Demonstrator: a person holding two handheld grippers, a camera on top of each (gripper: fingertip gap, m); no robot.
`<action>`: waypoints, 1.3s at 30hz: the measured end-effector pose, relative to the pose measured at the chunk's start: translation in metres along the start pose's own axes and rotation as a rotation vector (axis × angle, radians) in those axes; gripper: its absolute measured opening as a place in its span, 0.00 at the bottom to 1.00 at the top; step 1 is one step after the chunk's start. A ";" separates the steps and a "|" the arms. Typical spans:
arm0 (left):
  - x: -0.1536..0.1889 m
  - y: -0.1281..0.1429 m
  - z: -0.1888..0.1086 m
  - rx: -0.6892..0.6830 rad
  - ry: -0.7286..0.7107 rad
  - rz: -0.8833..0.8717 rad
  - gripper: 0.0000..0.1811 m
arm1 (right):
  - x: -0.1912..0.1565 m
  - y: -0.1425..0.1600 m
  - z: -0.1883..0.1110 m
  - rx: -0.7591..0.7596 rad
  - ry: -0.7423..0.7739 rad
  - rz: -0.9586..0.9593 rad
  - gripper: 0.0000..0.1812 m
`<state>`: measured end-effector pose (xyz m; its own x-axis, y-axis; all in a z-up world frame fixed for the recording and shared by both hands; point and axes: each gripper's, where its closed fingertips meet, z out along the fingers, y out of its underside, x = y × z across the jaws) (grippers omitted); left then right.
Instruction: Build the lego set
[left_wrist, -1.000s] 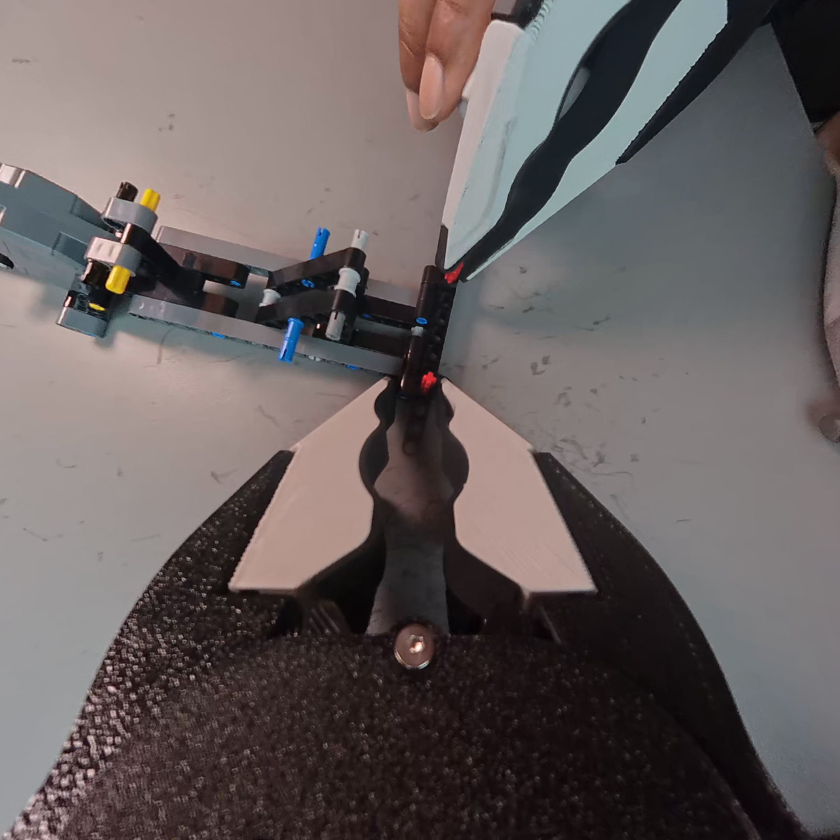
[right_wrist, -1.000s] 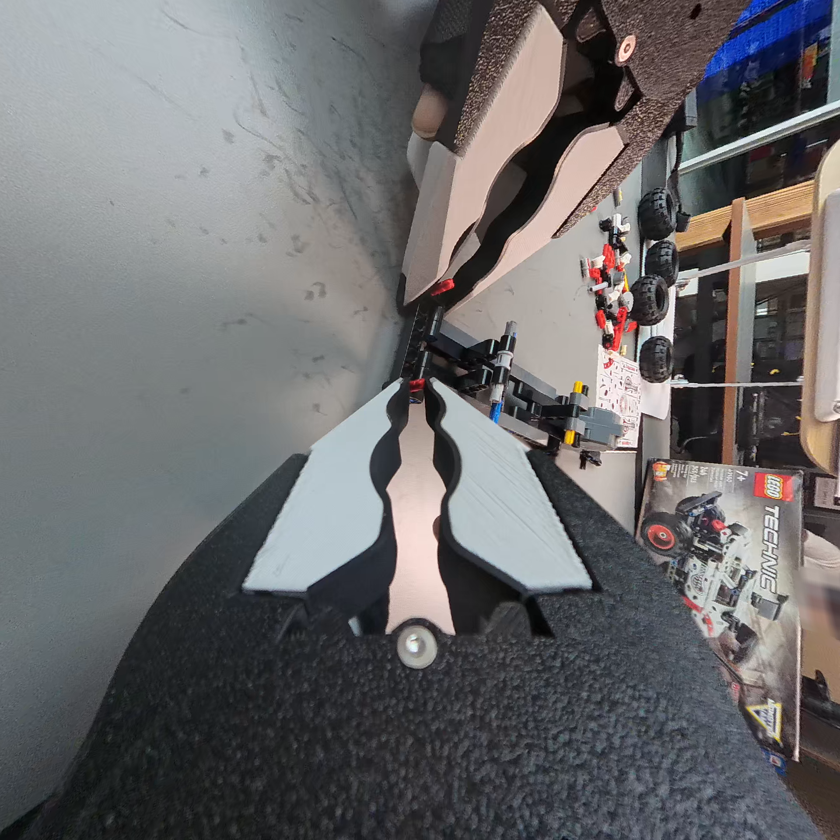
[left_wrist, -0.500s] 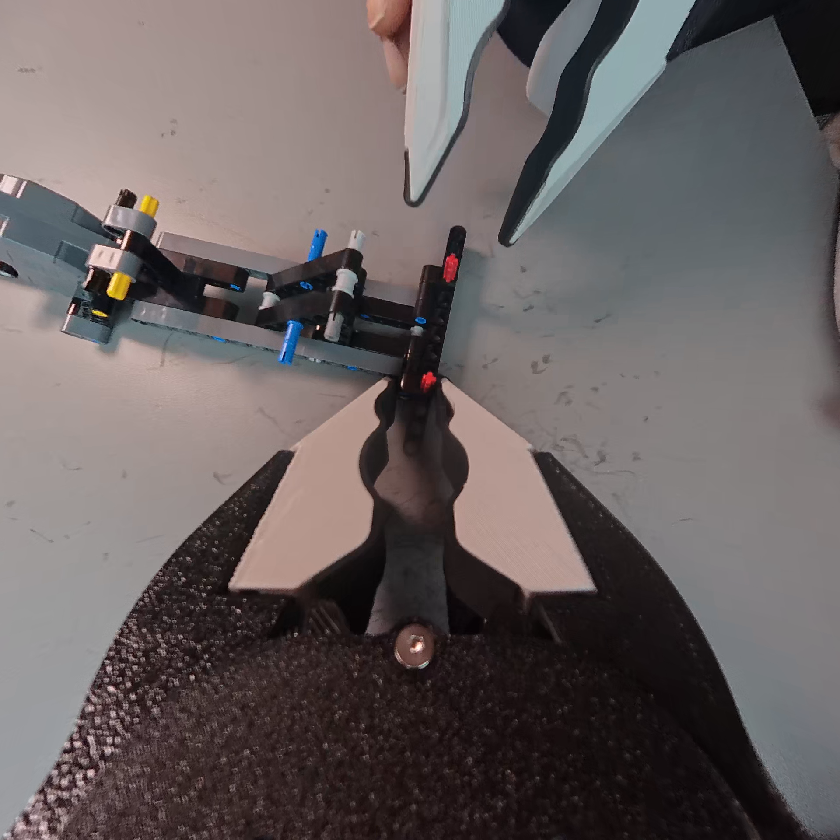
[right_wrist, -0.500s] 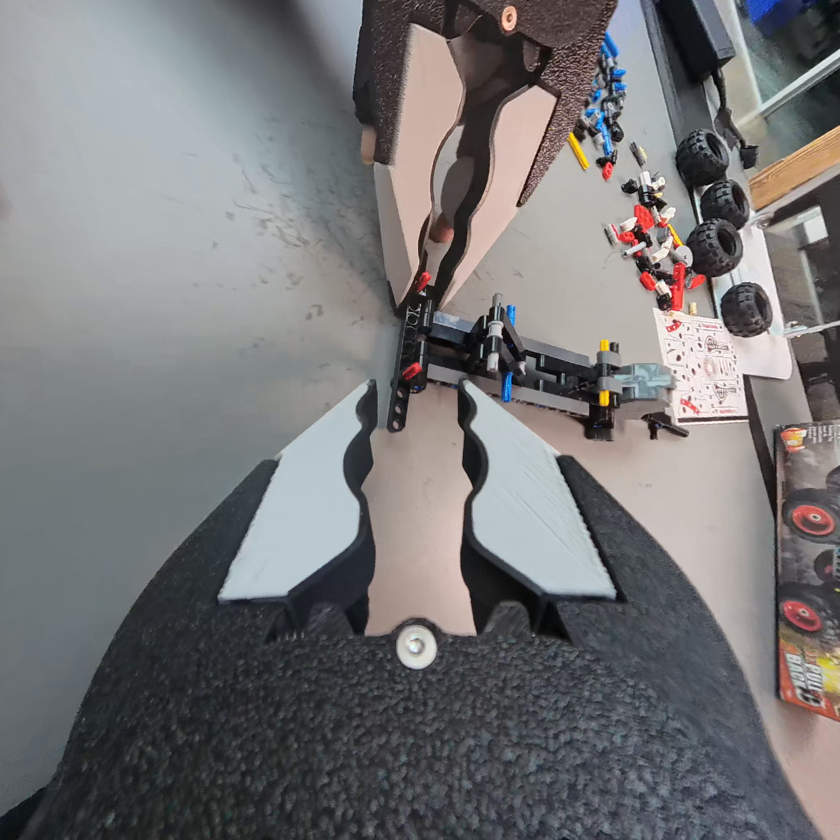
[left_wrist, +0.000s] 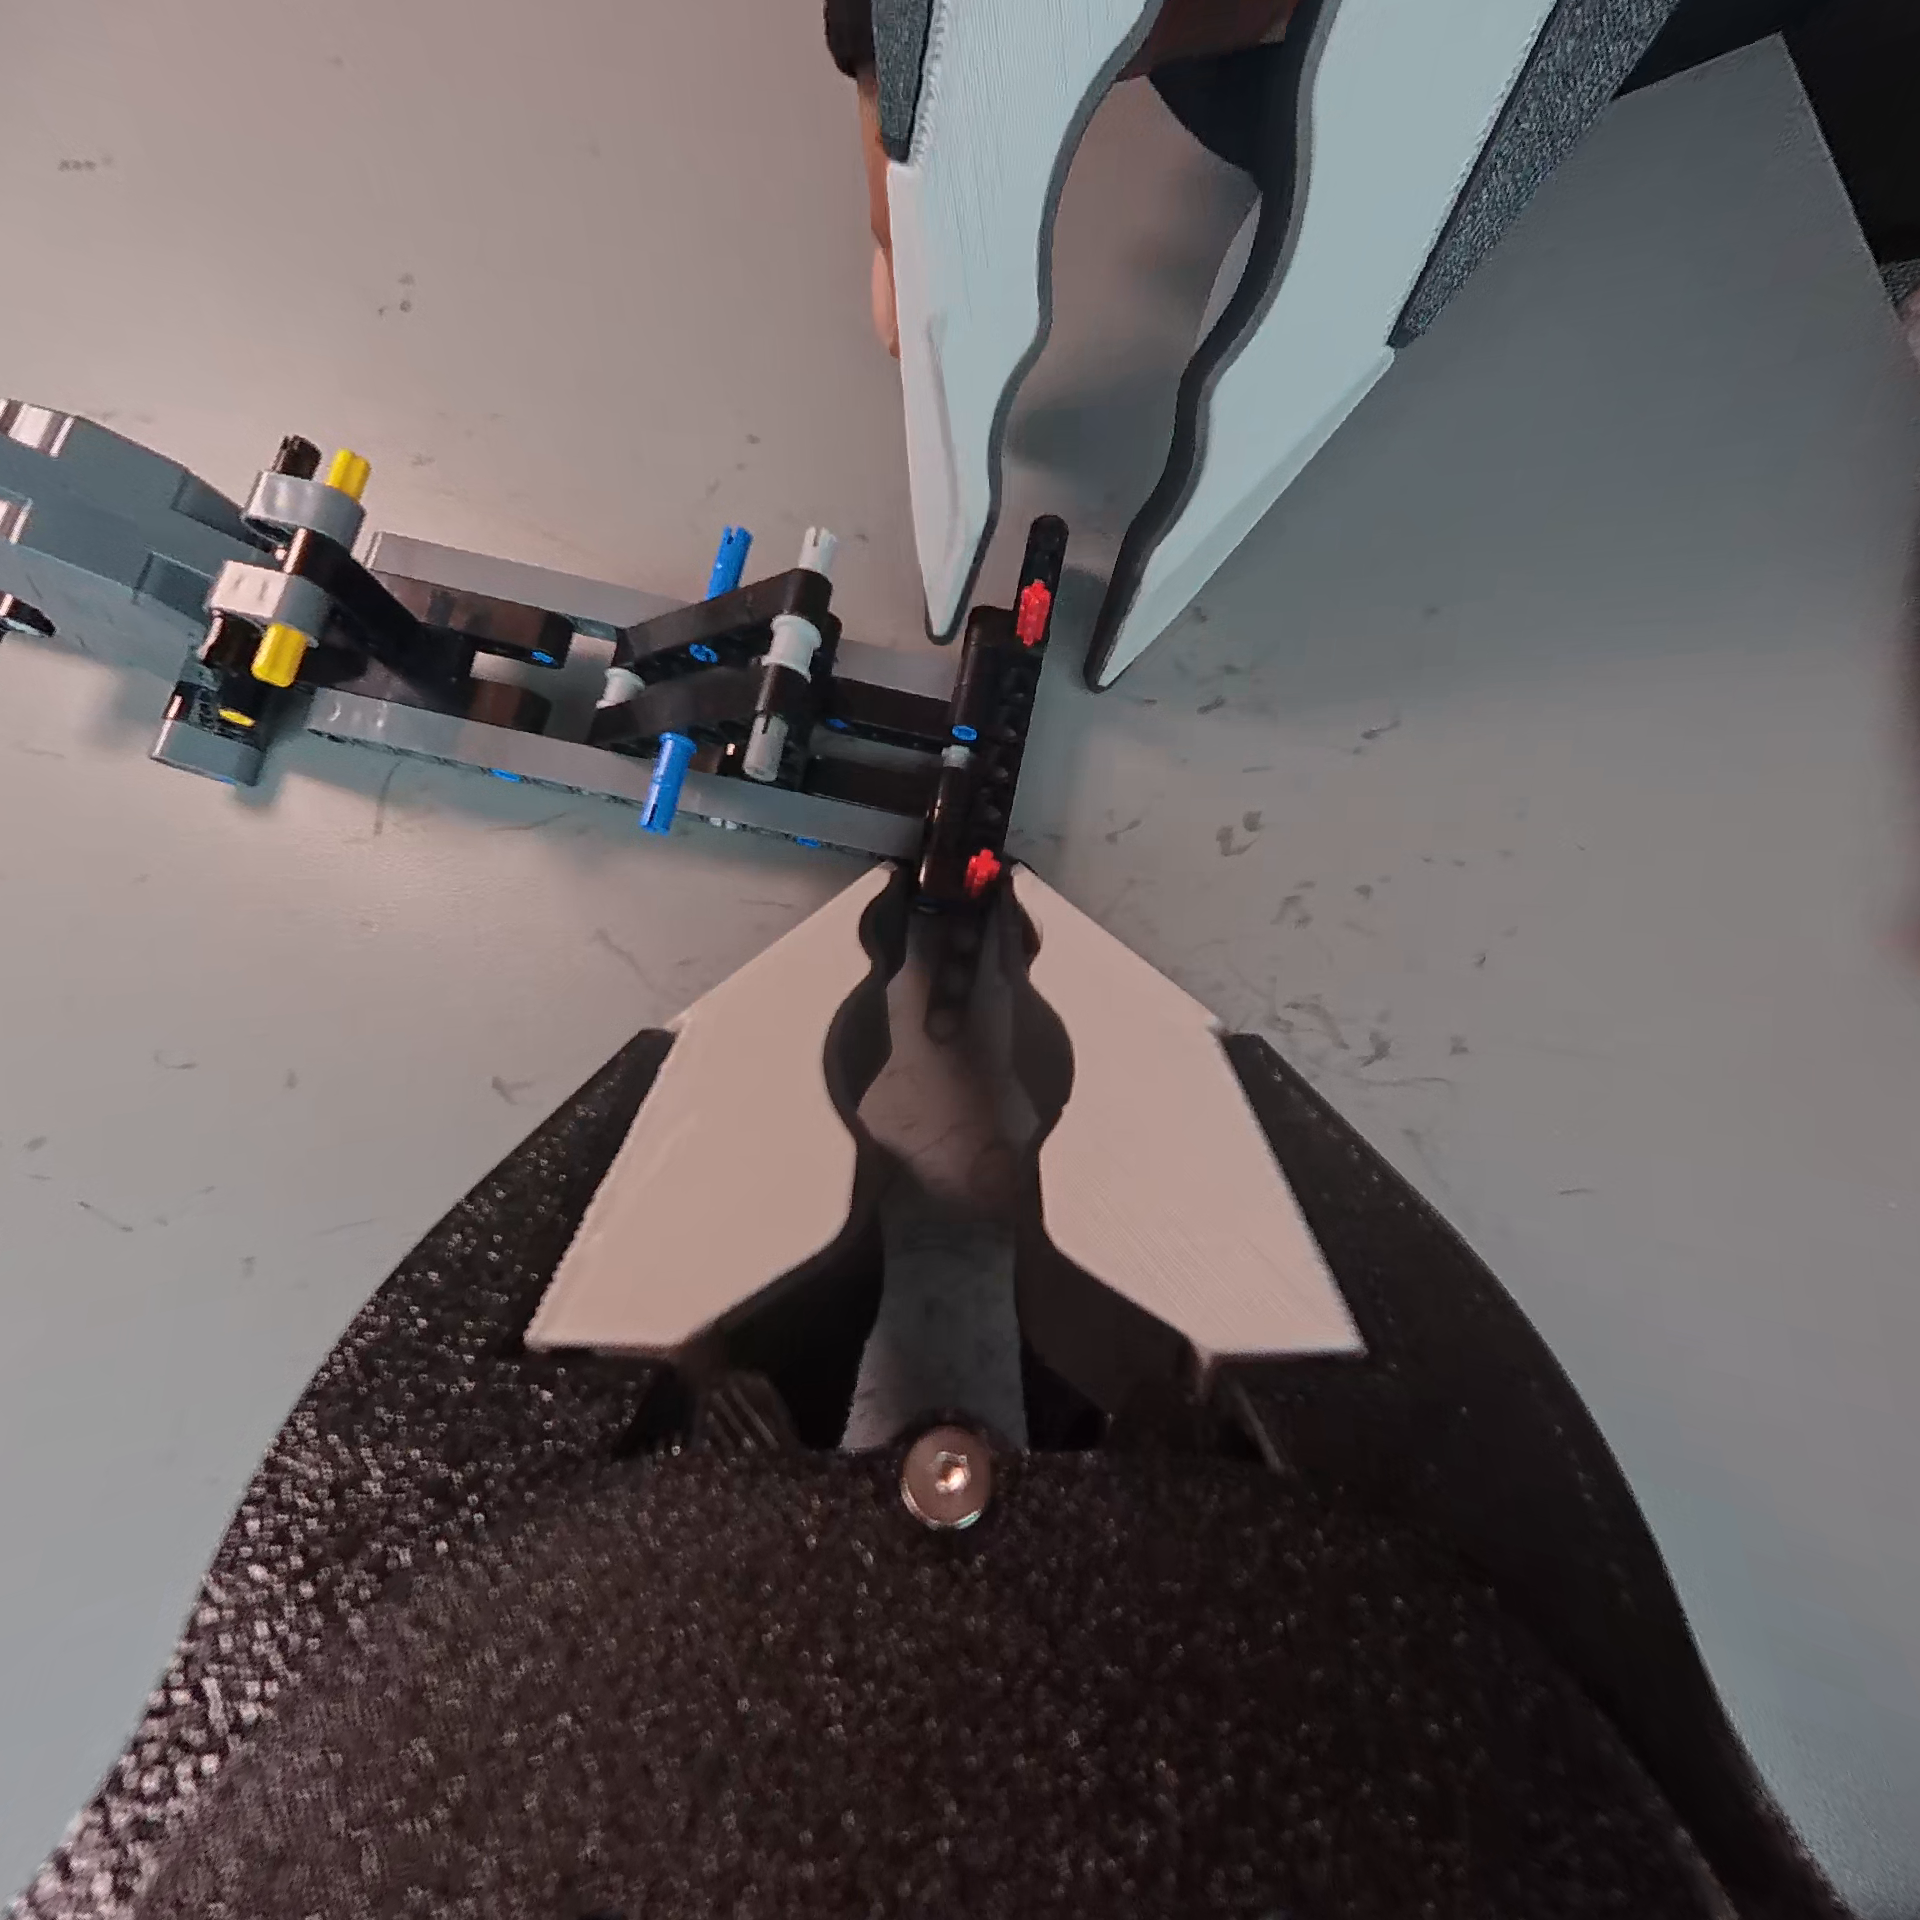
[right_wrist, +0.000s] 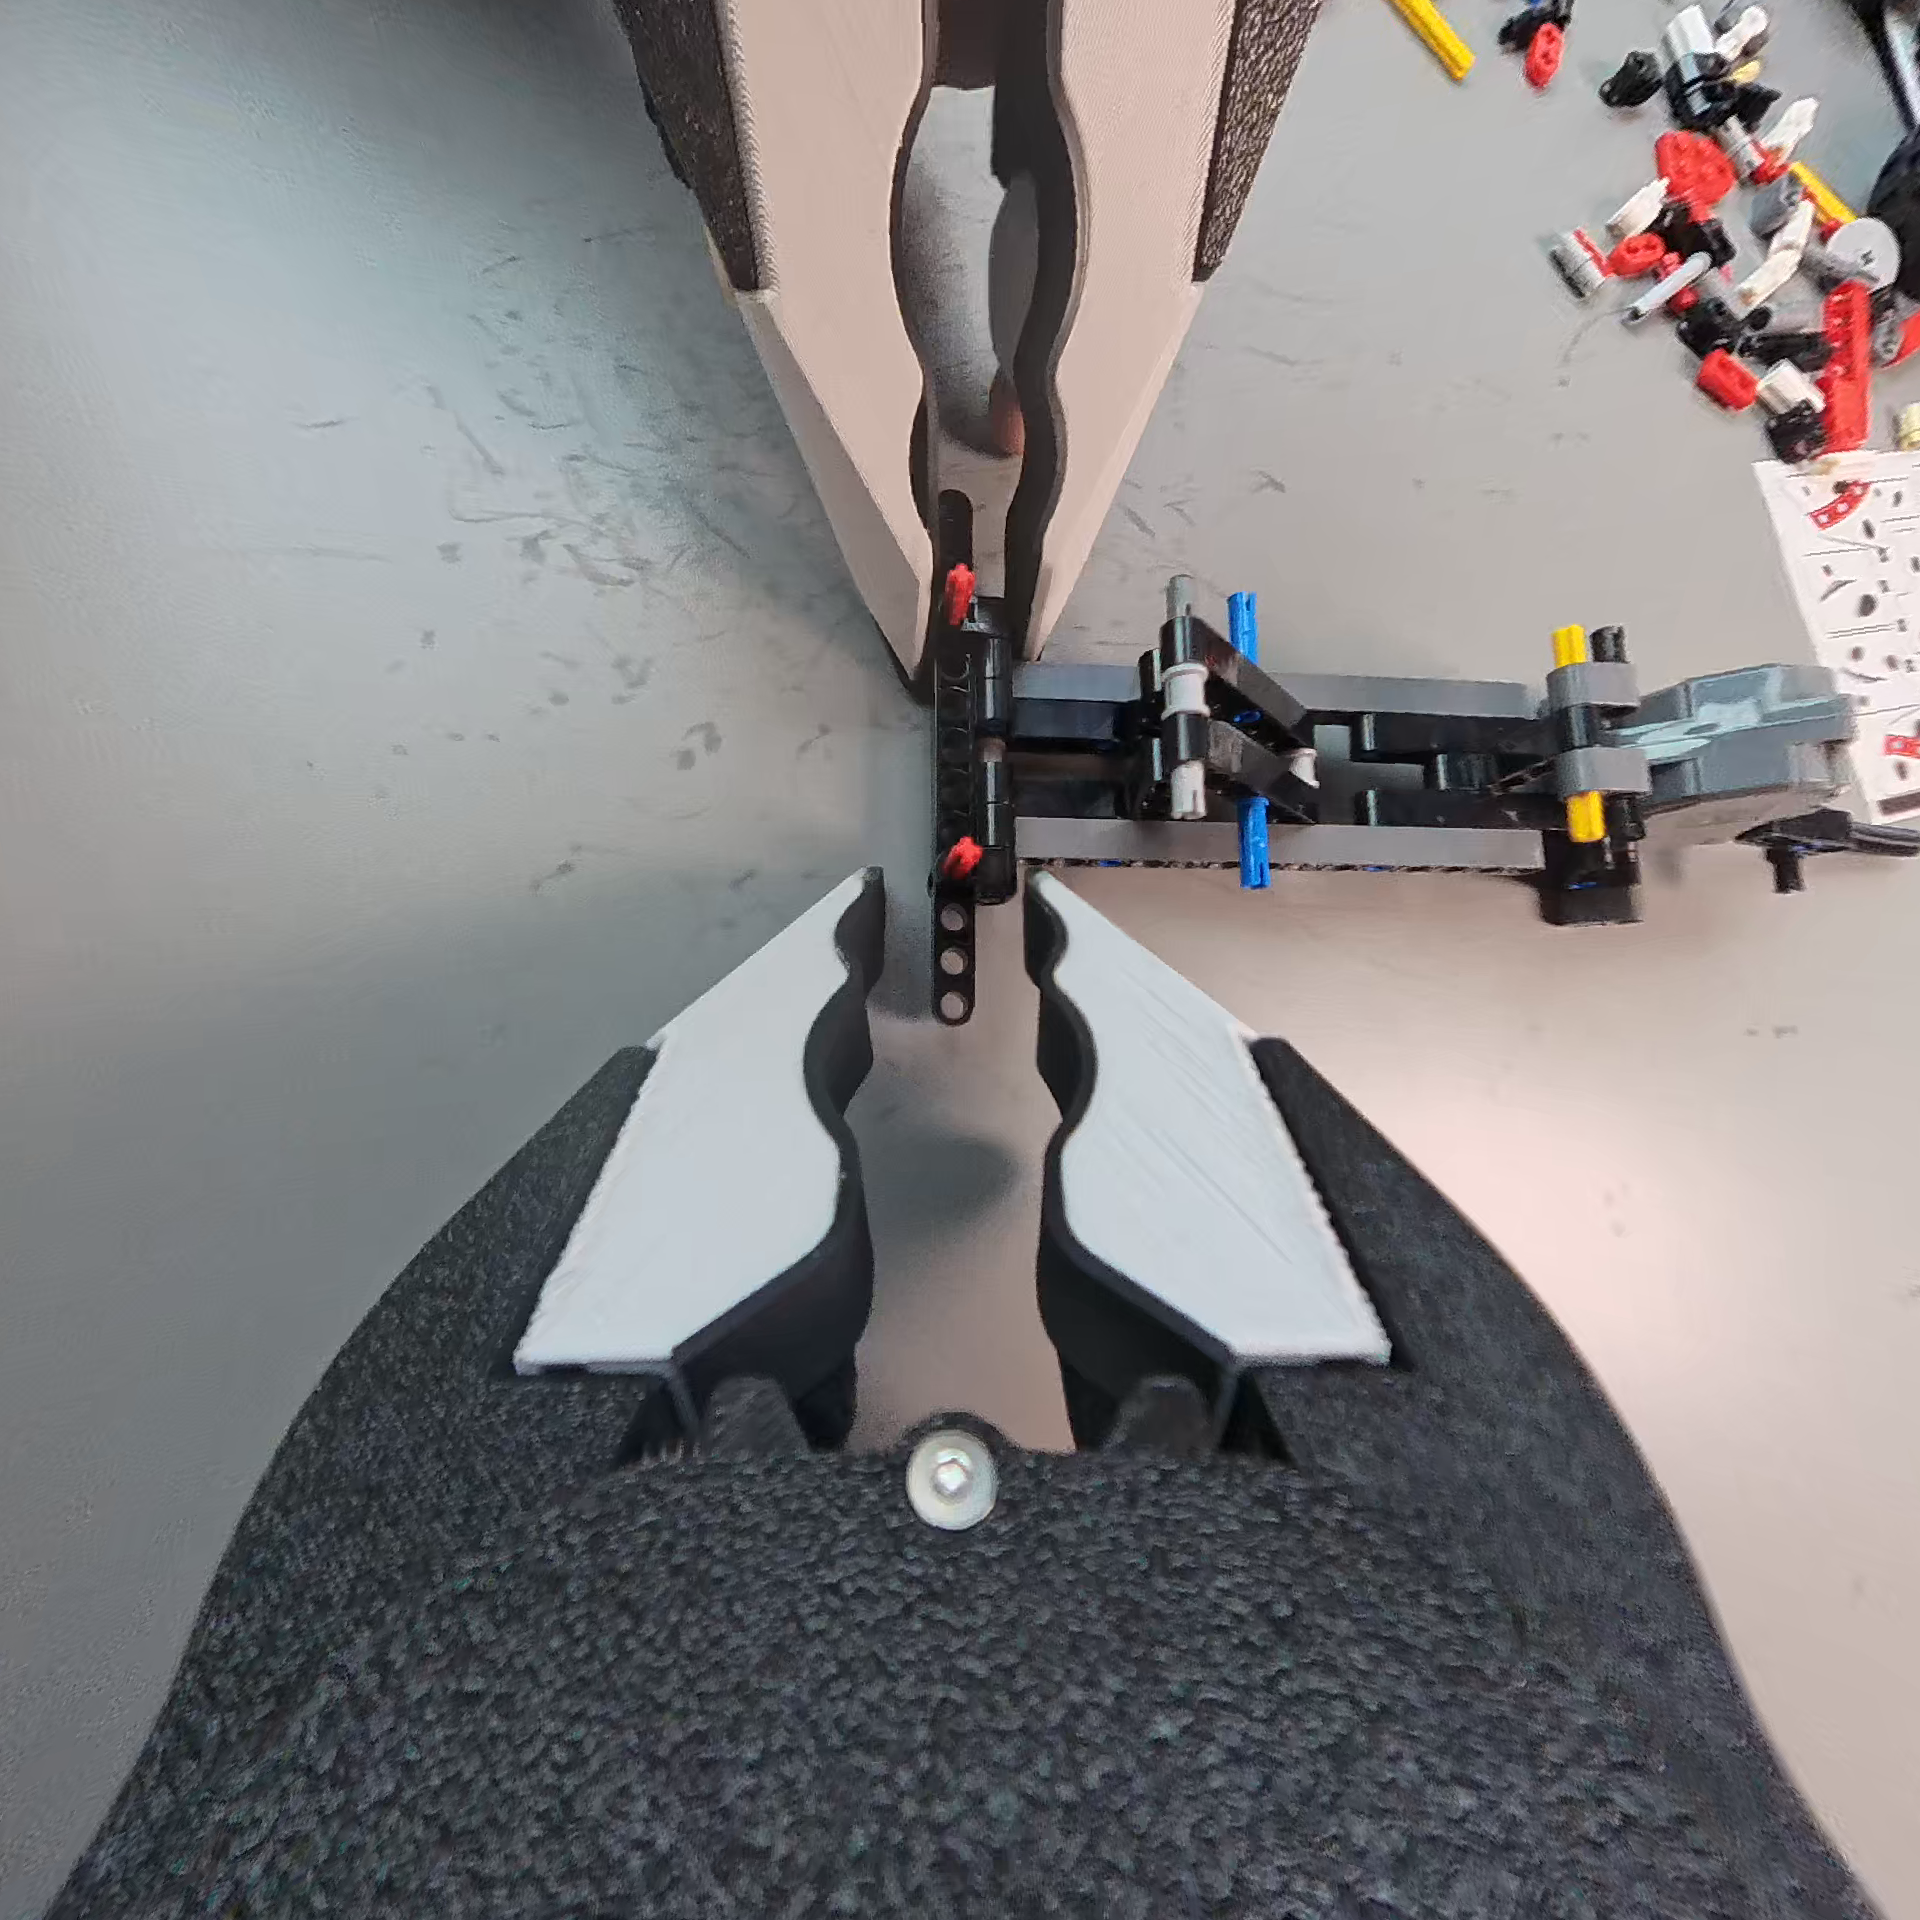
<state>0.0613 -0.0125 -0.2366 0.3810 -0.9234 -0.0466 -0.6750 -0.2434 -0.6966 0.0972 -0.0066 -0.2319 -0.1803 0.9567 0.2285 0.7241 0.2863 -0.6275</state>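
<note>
A grey and black lego chassis (left_wrist: 520, 707) with blue, yellow and white pins lies flat on the table; it also shows in the right wrist view (right_wrist: 1351, 758). A black holed beam (left_wrist: 987, 727) with two red pins crosses its end. My left gripper (left_wrist: 956, 878) is shut on the near end of this beam. My right gripper (right_wrist: 954, 883) is open, with its fingertips on either side of the other end of the beam (right_wrist: 954, 956) without touching it. Each gripper shows opposite the other: the right gripper (left_wrist: 1023, 649) and the left gripper (right_wrist: 971, 644).
A pile of loose red, black, white and grey parts (right_wrist: 1745, 260) lies at the far right. A white sticker sheet (right_wrist: 1849, 603) lies beside the chassis's far end. A yellow axle (right_wrist: 1434, 36) lies near the top edge. The grey table (right_wrist: 416, 727) is scuffed. Across from one pair of fingers to the other is roughly 5 centimetres. The yellow axle (right_wrist: 1434, 36) is about 20 centimetres from my left fingertips.
My right gripper let go of the beam's end, opened and drew back, then came back level with open jaws around that end. My left gripper kept its hold and did not move.
</note>
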 end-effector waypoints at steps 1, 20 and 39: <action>0.000 0.000 0.000 0.000 0.000 0.000 0.10 | -0.001 0.000 0.001 -0.004 -0.021 0.014 0.13; -0.001 -0.011 -0.019 0.062 -0.036 0.017 0.16 | 0.009 -0.018 -0.010 0.057 -0.281 0.188 0.08; 0.015 -0.050 -0.055 0.293 0.078 -0.072 0.11 | 0.004 -0.045 -0.050 0.147 -0.545 0.227 0.08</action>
<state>0.0658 -0.0311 -0.1633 0.3635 -0.9298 0.0575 -0.4333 -0.2234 -0.8731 0.0973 -0.0180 -0.1653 -0.3750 0.8729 -0.3123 0.6918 0.0392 -0.7211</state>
